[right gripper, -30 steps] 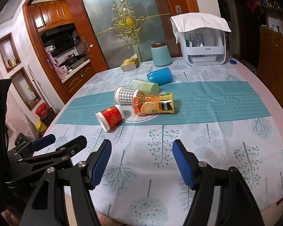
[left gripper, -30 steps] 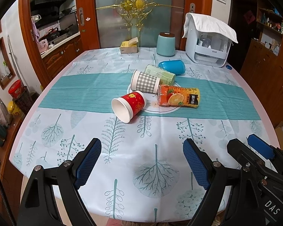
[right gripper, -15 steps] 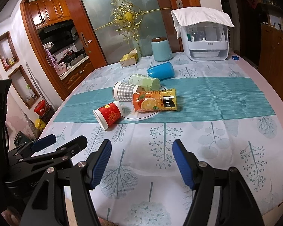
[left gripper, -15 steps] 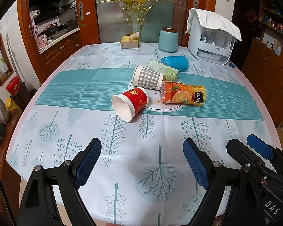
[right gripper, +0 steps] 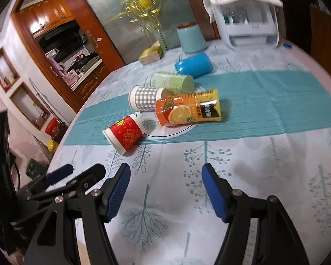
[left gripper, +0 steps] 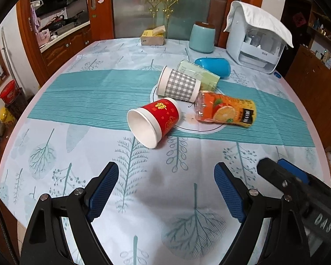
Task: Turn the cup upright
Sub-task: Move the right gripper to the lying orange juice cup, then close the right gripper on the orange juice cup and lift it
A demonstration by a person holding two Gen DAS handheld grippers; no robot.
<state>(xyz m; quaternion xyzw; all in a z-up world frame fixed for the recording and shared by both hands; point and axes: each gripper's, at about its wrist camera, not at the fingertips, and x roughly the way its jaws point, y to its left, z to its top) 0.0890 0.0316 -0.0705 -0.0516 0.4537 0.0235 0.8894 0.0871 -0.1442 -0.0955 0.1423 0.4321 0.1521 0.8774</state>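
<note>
A red paper cup (left gripper: 153, 121) lies on its side on the table, mouth toward me; it also shows in the right wrist view (right gripper: 124, 134). Behind it lie a grey checked cup (left gripper: 178, 86), a pale green cup (left gripper: 198, 75), a blue cup (left gripper: 213, 67) and an orange juice cup (left gripper: 225, 112), all on their sides. My left gripper (left gripper: 165, 190) is open and empty, short of the red cup. My right gripper (right gripper: 165, 190) is open and empty, nearer than the cups; its body shows at the left wrist view's lower right (left gripper: 298, 190).
The table (left gripper: 55, 154) has a tree-print cloth with a teal band. At the far edge stand a yellow tissue box (left gripper: 153, 37), a teal canister (left gripper: 202, 36) and a white appliance under a towel (left gripper: 257, 37). A kitchen doorway is at the left.
Both grippers have moved forward over the table toward the cups, which look larger now. The right view has tilted and blurred. No cup has moved.
</note>
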